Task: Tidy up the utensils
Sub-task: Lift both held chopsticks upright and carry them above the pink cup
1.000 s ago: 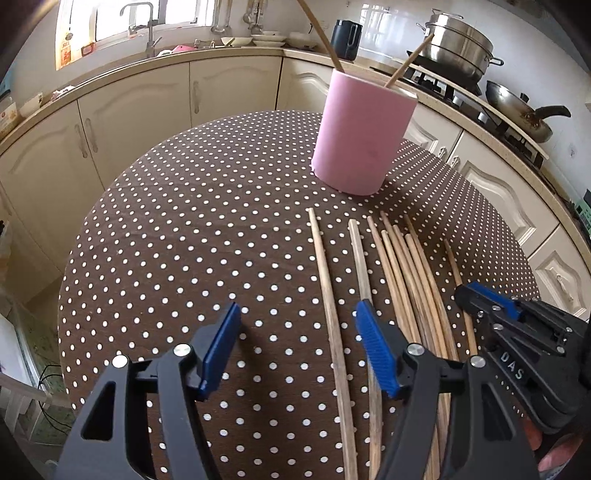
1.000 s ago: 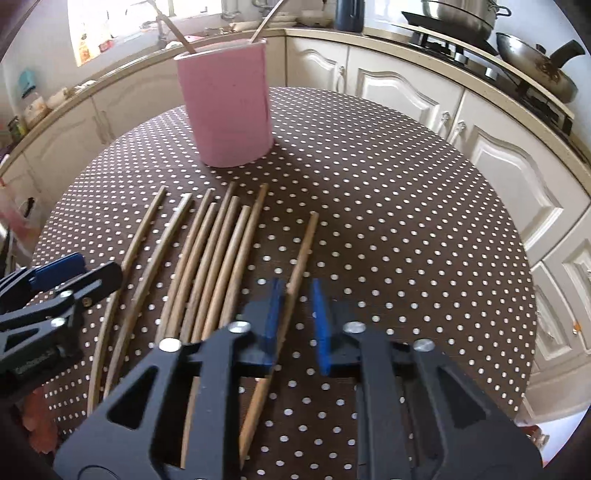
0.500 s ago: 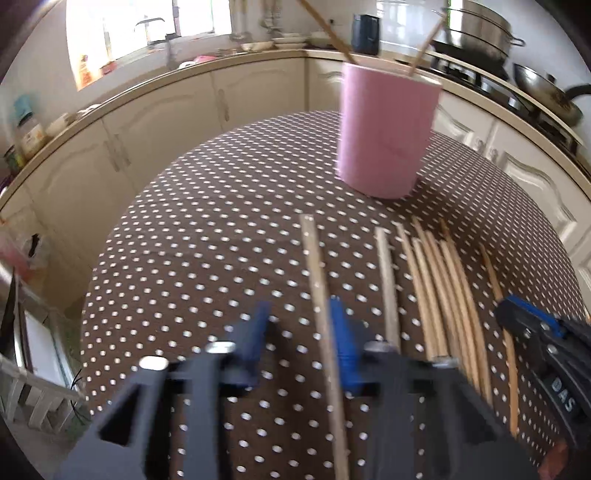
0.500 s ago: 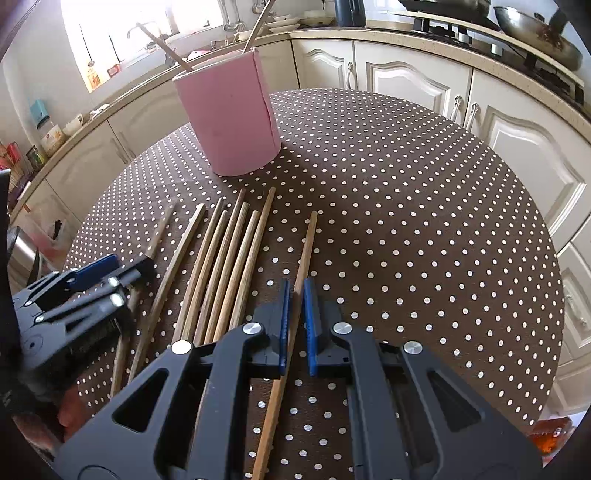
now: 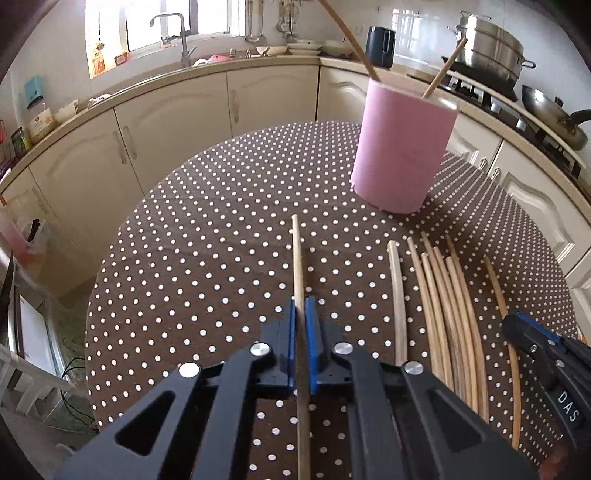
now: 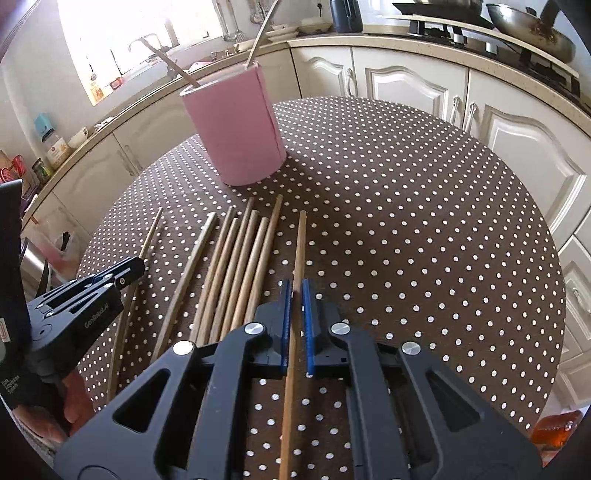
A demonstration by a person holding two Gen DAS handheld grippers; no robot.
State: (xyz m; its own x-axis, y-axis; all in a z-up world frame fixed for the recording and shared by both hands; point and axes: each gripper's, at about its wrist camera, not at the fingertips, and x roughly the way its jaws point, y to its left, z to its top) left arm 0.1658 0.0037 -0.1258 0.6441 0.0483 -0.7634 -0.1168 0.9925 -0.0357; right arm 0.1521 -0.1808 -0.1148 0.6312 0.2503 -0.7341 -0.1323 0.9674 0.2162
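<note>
A pink cup (image 5: 400,151) (image 6: 236,129) stands on the round dotted table (image 5: 207,240) with two chopsticks (image 5: 354,40) leaning in it. Several wooden chopsticks (image 5: 443,314) (image 6: 236,266) lie side by side in front of it. My left gripper (image 5: 302,308) is closing the last bit, and its blue pads press on the leftmost chopstick (image 5: 297,258), which points toward the cup. My right gripper (image 6: 295,291) is shut on the rightmost chopstick (image 6: 300,243). Each gripper also shows in the other's view, the right gripper (image 5: 513,325) low right and the left gripper (image 6: 135,266) low left.
Cream cabinets (image 5: 166,122) and a curved counter ring the table. A stove with a steel pot (image 5: 487,44) and a wok (image 5: 554,114) is at the right, a sink tap (image 5: 173,26) under the window. The table's right half (image 6: 424,221) is bare cloth.
My left gripper went from wide open to shut, centring over the leftmost chopstick and clamping it. The right gripper narrowed its small gap onto its chopstick and stayed in place.
</note>
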